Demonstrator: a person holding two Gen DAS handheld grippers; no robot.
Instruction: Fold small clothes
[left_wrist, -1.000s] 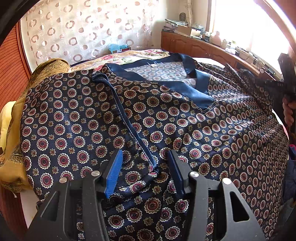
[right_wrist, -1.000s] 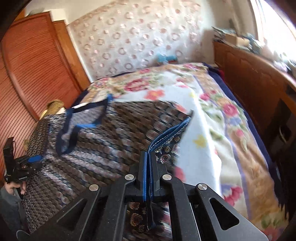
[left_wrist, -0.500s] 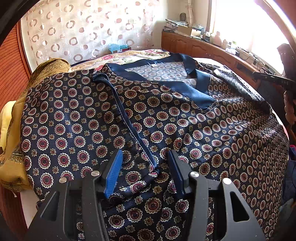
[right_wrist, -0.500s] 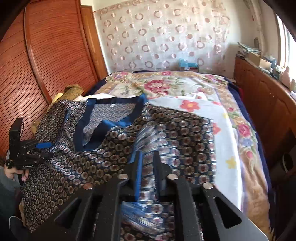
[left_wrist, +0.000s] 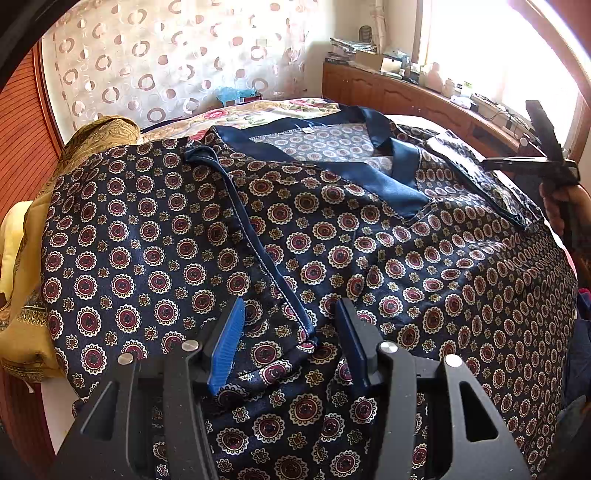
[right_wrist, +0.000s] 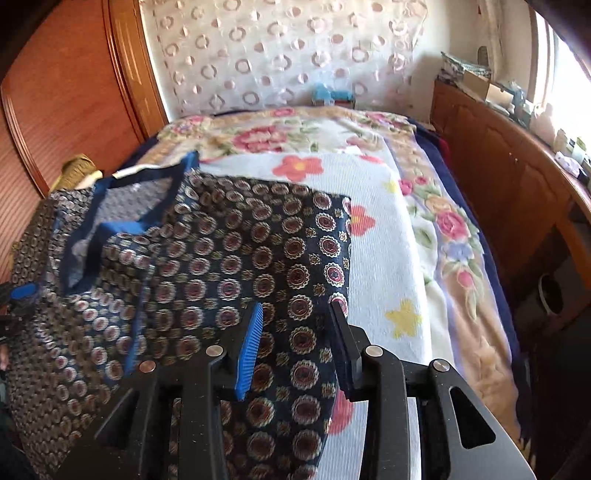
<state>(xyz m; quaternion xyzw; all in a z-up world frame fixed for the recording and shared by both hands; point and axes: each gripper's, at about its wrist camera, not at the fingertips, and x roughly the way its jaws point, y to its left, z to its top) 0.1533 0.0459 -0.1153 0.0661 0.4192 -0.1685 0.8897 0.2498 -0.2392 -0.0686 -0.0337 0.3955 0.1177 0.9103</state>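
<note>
On the bed (right_wrist: 373, 236), over the floral blanket, the shirt (left_wrist: 332, 258) lies spread with both sides laid inward, the collar (left_wrist: 369, 170) at 12 o'clock in the left wrist view. Its left gripper (left_wrist: 288, 332) stands half open with the piped sleeve hem (left_wrist: 258, 258) lying loose between the pads, nothing pinched. The right gripper (right_wrist: 295, 339) has its jaws opening over the folded edge at the shirt's side; cloth lies under them but the pads no longer press on it. The step in hand looks like letting go of the side fold, and it is done well by lifting clear only once both pads are off the satin, so that the slippery cloth is not dragged back out of its crease. Next would likely be a grip on the bottom hem with both tools at matching points, to bring it up toward the collar. A yellow cloth (left_wrist: 33, 332) crowds the shirt's edge at 9 o'clock and could get caught into a fold. The cabinet (right_wrist: 517, 206) runs along 3 o'clock, well apart, and the curtain (right_wrist: 280, 55) hangs at 12. The blanket's soft pile may let creases shift.
</note>
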